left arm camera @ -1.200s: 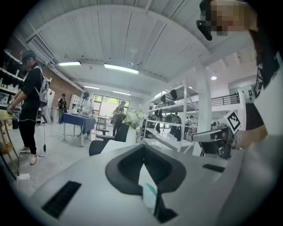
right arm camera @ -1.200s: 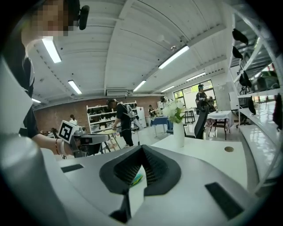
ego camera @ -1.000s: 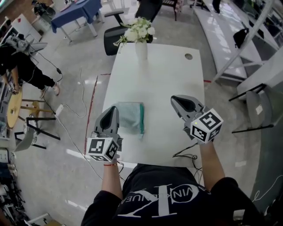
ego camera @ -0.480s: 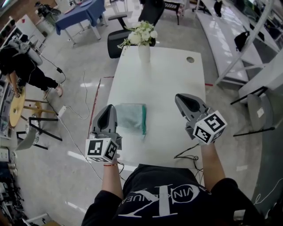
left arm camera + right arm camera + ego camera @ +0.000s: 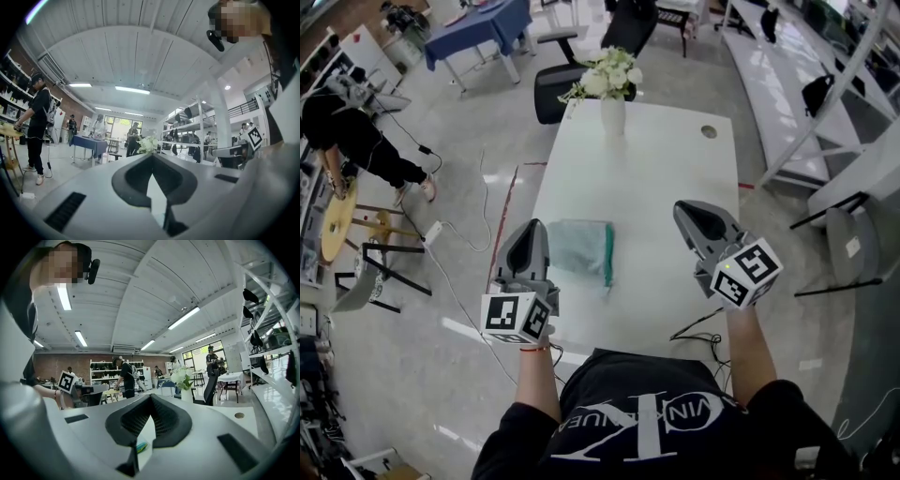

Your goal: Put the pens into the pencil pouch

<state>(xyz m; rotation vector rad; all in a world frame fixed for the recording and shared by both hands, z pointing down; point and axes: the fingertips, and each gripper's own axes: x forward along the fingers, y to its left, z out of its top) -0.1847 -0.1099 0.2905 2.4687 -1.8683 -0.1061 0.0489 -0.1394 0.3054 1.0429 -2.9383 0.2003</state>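
Note:
The teal pencil pouch (image 5: 581, 247) lies flat on the white table (image 5: 647, 169), near its left front part. No pens show in any view. My left gripper (image 5: 532, 232) hovers just left of the pouch, pointing level, its jaws shut and empty; the left gripper view (image 5: 152, 164) shows them closed on nothing. My right gripper (image 5: 692, 214) hangs over the table's right side, well apart from the pouch, also shut and empty. In the right gripper view (image 5: 144, 406) a sliver of the pouch (image 5: 141, 446) shows below the jaws.
A white vase of flowers (image 5: 609, 89) stands at the table's far end, with a black chair (image 5: 555, 92) behind it. A round cable hole (image 5: 709, 132) is at the far right corner. A black cable (image 5: 694, 324) hangs off the front edge. A person (image 5: 352, 141) stands far left.
My left gripper has lifted a little beside the pouch. The right gripper has hardly moved. The pouch lies as before.

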